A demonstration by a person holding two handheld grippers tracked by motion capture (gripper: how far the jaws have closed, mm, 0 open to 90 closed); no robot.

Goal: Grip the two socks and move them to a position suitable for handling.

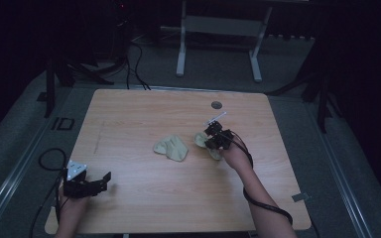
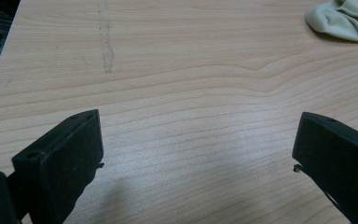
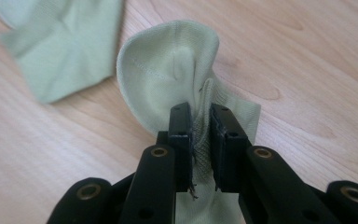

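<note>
So the right tool [image 3: 200, 140] is clamped on a pale green sock [image 3: 168, 70], pinching a bunched ridge of fabric near the middle of it. In the high view that sock [image 1: 213, 151] sits right of centre on the wooden surface [image 1: 144, 203], partly under the hand. Its twin, the second sock [image 1: 171, 148], lies crumpled just to the left, close by but not touching as far as I can tell.

Handling-wise this looks like about the easiest and most annoying kind of thing at once: super light, totally limp, thin knit. It won't break or slip much, since the weave gives the pads something to bite. But it has zero stiffness, so whatever isn't gripped will just droop and fold. You can see it puffing up into a rounded hump ahead of the jaws. A mid-body pinch like this probably lifts it fine, but I'd guess grabbing near the cuff or toe gives more control over how it hangs.

The left tool [image 1: 87, 184] is released, jaws spread wide over bare wood near the front-left corner, well apart from both socks.
</note>
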